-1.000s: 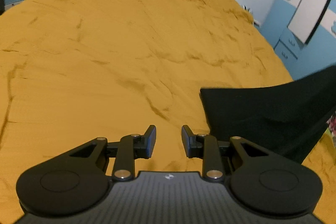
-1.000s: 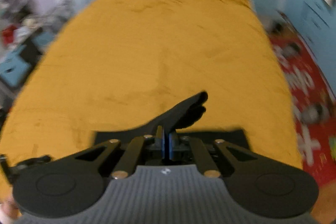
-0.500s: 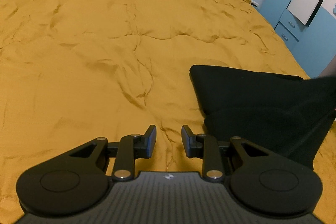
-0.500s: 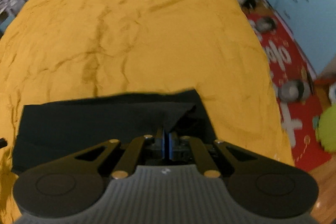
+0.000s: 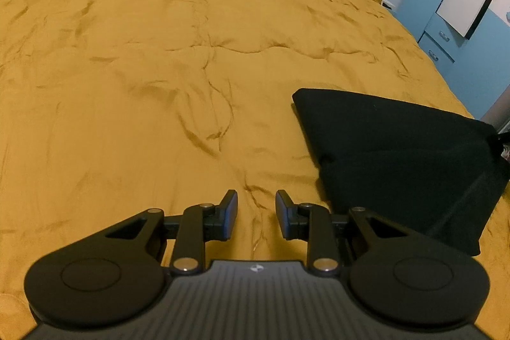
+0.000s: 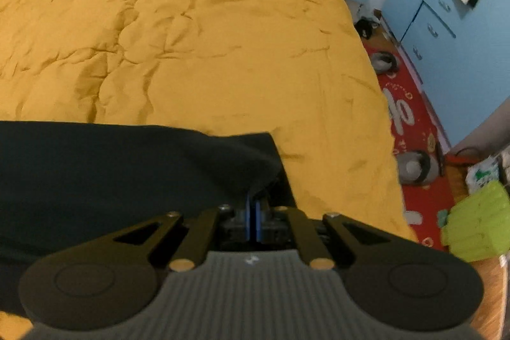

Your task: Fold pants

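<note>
Bedroom with blue cabinets (image 6: 424, 31) at the right; a wide bed under a rumpled mustard bedspread (image 5: 191, 59) serves as the folding surface, presumably because it gives room to spread the garment.

Black pants (image 5: 398, 155) lie at the near right part of the bed, already doubled over into a compact dark shape with a layer edge showing across the middle.

Right gripper (image 6: 253, 209): jaws closed on a pinch of the pants' upper layer near its right edge, cloth tented up from the pads. Judgement: the corner is held high so the layer can be carried over without dragging the lower one.

Left gripper (image 5: 253, 214): jaws apart, holding nothing, low over bare bedspread just left of the pants. Likely waiting to pin or take the left edge.

Red rug (image 6: 414, 129) and a green toy (image 6: 475, 225) are on the floor at right.
</note>
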Demonstrator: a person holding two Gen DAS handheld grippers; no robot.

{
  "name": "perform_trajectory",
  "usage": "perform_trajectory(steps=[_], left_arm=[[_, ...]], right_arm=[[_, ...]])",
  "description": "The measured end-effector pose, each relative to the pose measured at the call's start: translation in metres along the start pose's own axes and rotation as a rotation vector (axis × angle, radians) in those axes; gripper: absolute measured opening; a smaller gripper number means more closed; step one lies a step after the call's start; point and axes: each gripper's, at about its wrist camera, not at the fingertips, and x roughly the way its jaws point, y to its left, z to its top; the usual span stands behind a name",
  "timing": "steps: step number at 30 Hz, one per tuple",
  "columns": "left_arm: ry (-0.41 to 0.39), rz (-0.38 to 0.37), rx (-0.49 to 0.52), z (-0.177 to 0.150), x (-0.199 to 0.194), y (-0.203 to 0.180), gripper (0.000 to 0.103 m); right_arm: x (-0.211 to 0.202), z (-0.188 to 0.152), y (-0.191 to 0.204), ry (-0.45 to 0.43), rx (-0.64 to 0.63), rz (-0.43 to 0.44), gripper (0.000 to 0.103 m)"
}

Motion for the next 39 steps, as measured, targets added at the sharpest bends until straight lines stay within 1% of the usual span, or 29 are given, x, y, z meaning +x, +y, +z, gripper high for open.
perform_trajectory(steps=[2,4,5,6,8,10,12,15,16,18,20,22,23,26,28,30,32,35,37,39], left_arm=[[0.000,-0.002,-0.008,0.000,0.001,0.001,0.033],[0.004,-0.005,-0.022,-0.002,0.003,0.003,0.033],[0.006,-0.007,-0.024,-0.003,0.004,0.002,0.033],[0.006,-0.008,-0.023,-0.004,0.004,0.002,0.033],[0.009,-0.006,-0.015,-0.005,0.004,0.001,0.033],[0.004,-0.006,-0.019,-0.005,0.004,0.003,0.033],[0.001,-0.009,-0.036,-0.004,0.005,0.005,0.033],[-0.004,-0.009,-0.059,-0.002,0.007,0.006,0.033],[-0.006,-0.012,-0.067,-0.002,0.007,0.006,0.033],[-0.006,-0.023,-0.081,-0.001,0.007,0.006,0.033],[-0.009,-0.026,-0.081,0.000,0.006,0.006,0.033],[-0.020,-0.038,-0.068,0.001,0.002,0.005,0.033],[-0.024,-0.050,-0.053,0.001,0.000,0.004,0.033],[-0.026,-0.084,0.016,-0.003,-0.006,-0.006,0.033],[-0.033,-0.102,0.081,-0.009,-0.011,-0.016,0.033],[-0.033,-0.108,0.172,-0.018,-0.015,-0.029,0.033],[-0.029,-0.099,0.273,-0.028,-0.016,-0.043,0.033],[-0.011,-0.082,0.381,-0.040,-0.014,-0.059,0.033],[-0.018,-0.061,0.434,-0.045,-0.013,-0.067,0.033],[-0.019,-0.059,0.483,-0.048,-0.013,-0.074,0.033]], right_arm=[[0.007,0.000,-0.002,0.002,-0.009,-0.007,0.000],[0.010,-0.007,-0.001,0.005,-0.024,-0.060,0.001],[0.010,-0.008,-0.002,-0.001,-0.023,-0.093,0.006],[0.009,-0.008,-0.003,-0.011,-0.022,-0.134,0.006],[0.003,-0.008,-0.007,-0.034,-0.004,-0.152,0.006],[-0.010,-0.008,-0.016,-0.088,0.045,-0.116,0.006],[-0.018,-0.007,-0.023,-0.125,0.111,-0.024,0.007],[-0.009,-0.002,-0.028,-0.100,0.221,0.114,0.009],[-0.003,-0.001,-0.027,-0.093,0.239,0.130,0.009],[0.016,0.002,-0.022,-0.073,0.265,0.107,0.009],[0.031,0.003,-0.015,-0.063,0.280,0.049,0.007],[0.032,0.002,-0.006,-0.095,0.276,0.001,0.008],[0.028,0.000,0.000,-0.112,0.255,0.002,0.013],[0.005,-0.008,0.020,-0.164,0.184,0.034,0.013],[-0.012,-0.016,0.038,-0.188,0.134,0.086,0.013],[-0.027,-0.027,0.061,-0.192,0.075,0.145,0.013],[-0.038,-0.039,0.089,-0.180,0.022,0.213,0.013],[-0.051,-0.054,0.133,-0.171,-0.050,0.312,0.013],[-0.058,-0.065,0.160,-0.172,-0.094,0.352,0.013],[-0.065,-0.076,0.186,-0.188,-0.152,0.372,0.013]])
